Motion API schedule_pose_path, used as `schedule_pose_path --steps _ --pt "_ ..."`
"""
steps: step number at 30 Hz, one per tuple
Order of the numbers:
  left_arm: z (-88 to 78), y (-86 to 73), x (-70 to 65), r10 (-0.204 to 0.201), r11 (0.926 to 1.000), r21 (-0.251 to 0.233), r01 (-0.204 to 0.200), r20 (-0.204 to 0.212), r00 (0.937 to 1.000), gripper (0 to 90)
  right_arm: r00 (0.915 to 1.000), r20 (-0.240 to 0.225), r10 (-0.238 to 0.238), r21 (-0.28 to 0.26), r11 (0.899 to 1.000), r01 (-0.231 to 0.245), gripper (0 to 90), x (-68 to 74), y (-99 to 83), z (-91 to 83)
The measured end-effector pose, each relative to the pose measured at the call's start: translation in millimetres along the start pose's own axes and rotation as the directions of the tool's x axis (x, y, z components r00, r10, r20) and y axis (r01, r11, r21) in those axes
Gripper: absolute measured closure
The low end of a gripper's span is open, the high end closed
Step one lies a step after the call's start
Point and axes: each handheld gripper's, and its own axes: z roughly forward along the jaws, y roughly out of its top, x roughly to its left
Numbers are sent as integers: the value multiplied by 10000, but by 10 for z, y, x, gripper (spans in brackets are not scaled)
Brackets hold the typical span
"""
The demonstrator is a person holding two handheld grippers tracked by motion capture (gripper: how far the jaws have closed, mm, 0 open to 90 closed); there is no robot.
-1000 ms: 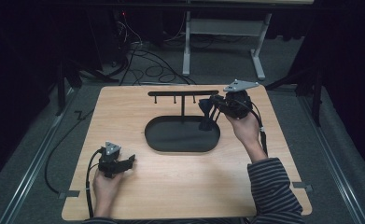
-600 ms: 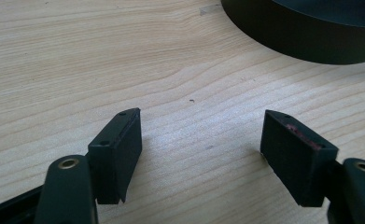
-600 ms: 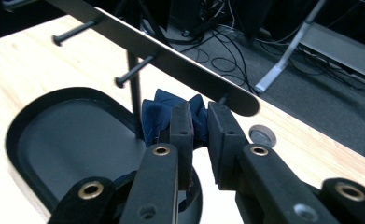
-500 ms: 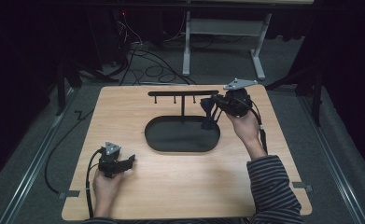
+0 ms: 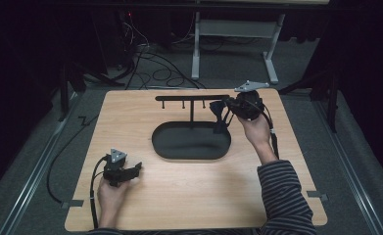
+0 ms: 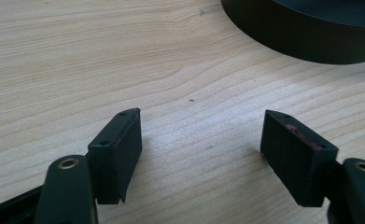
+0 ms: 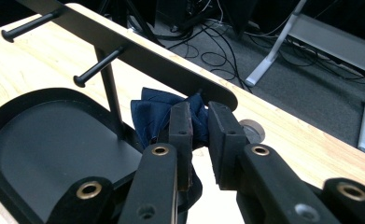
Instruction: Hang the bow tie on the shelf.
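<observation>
- Right gripper (image 7: 200, 135) pinching a bunched dark blue cloth (image 7: 154, 112) between nearly closed jaws, fabric spilling out to the left and below the pads.
- Cloth held just under the right end of the black hook bar (image 7: 138, 51), beside the thin upright post (image 7: 111, 95); two pegs jutting from the bar farther left.
- From the high view, right gripper (image 5: 218, 108) at the bar's right end, above the right edge of the black oval tray (image 5: 191, 141).
- Left gripper (image 6: 201, 149) spread wide, nothing between the pads, hovering low over bare wooden table (image 6: 77, 60).
- Left gripper (image 5: 132, 169) near the table's front left, well apart from tray and cloth.
</observation>
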Motion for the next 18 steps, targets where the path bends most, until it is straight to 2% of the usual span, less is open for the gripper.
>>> schedule_pose_path --steps 9,18 --pt "0 0 0 3 10000 -2 -3 -5 10000 298 9999 124 34 31 10000 -34 803 -31 3 54" --pt "0 0 -1 18 10000 12 -18 -10 10000 298 9993 -13 371 -69 9993 -371 739 -59 -4 47"
